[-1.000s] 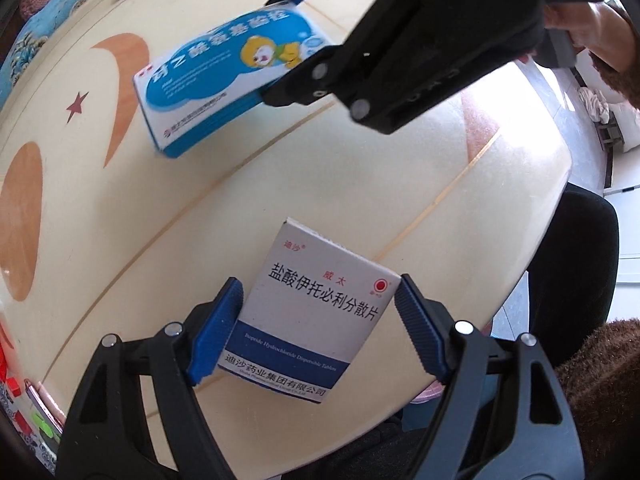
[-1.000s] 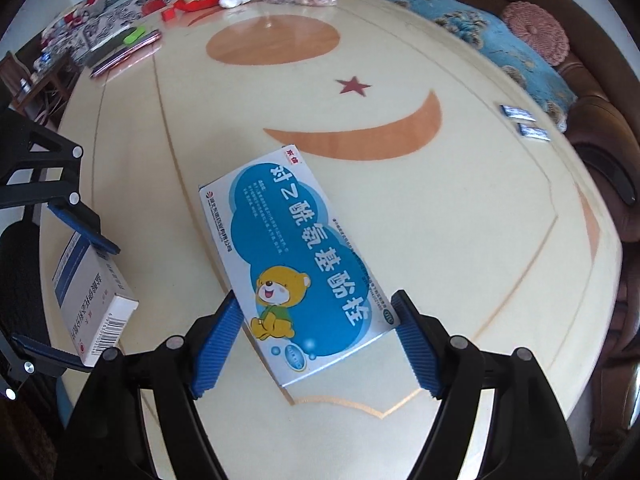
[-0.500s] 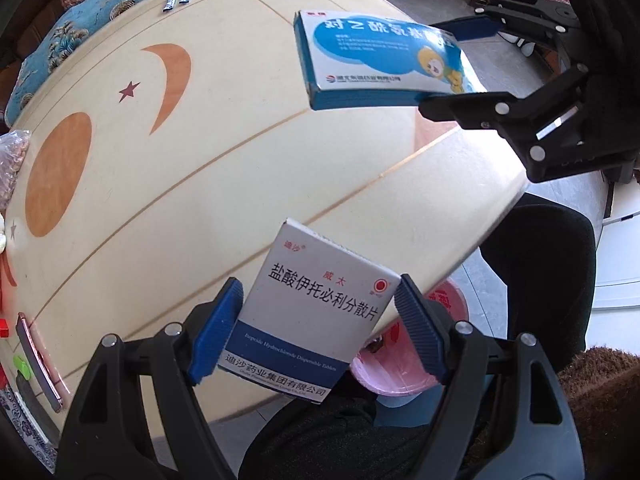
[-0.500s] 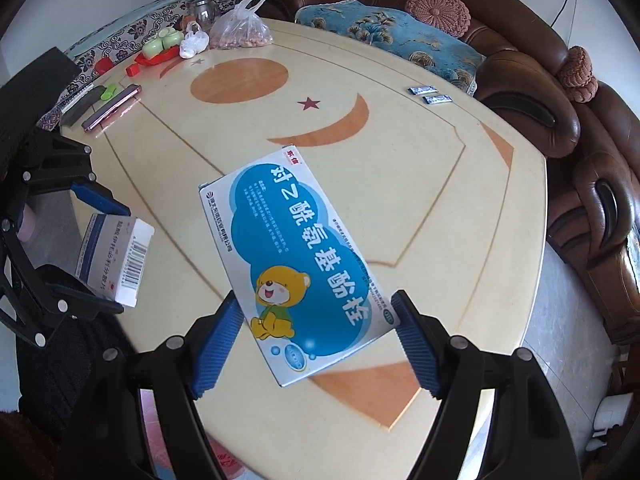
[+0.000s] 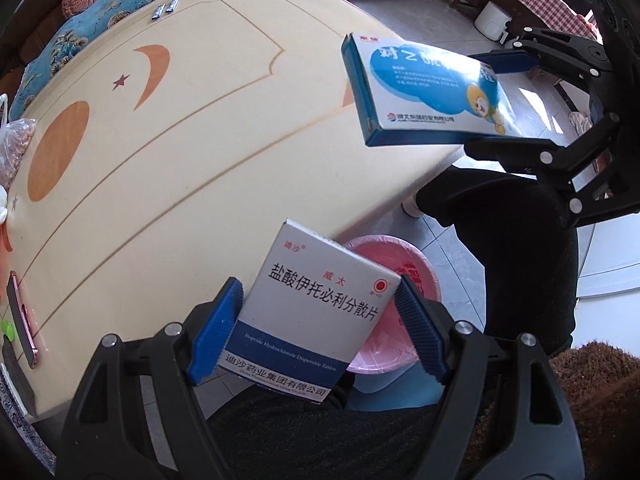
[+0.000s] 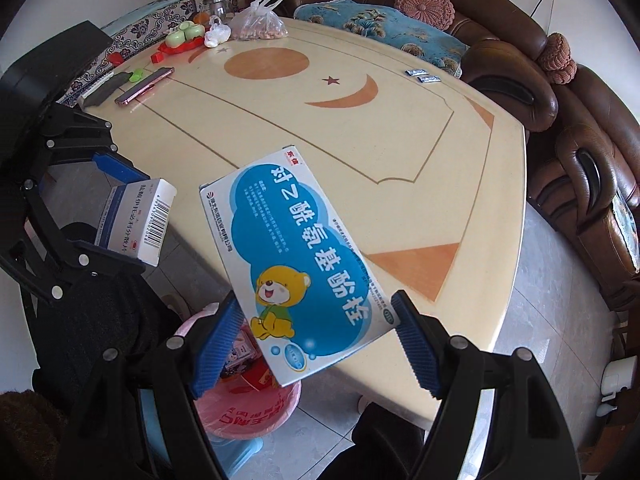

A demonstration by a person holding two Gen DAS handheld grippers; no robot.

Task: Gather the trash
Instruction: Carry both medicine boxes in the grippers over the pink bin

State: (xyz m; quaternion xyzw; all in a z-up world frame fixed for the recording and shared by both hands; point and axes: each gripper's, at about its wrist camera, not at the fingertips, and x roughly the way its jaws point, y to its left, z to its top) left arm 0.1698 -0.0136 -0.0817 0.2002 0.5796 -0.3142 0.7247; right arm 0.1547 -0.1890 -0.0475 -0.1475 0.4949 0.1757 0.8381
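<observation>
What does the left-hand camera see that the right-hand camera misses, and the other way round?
Only the left wrist view shows the printed front of the white medicine box in the left gripper. Only the right wrist view shows its barcode side, the brown sofa and the plastic bag. Both show the blue bear box in the right gripper, the cream table, the pink-lined bin and the pink phone.

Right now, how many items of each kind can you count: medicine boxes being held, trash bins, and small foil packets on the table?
Medicine boxes held: 2, the white box in the left gripper and the blue bear box in the right gripper.
Trash bins: 1, the pink bin.
Foil packets: 2.
Total: 5.
</observation>
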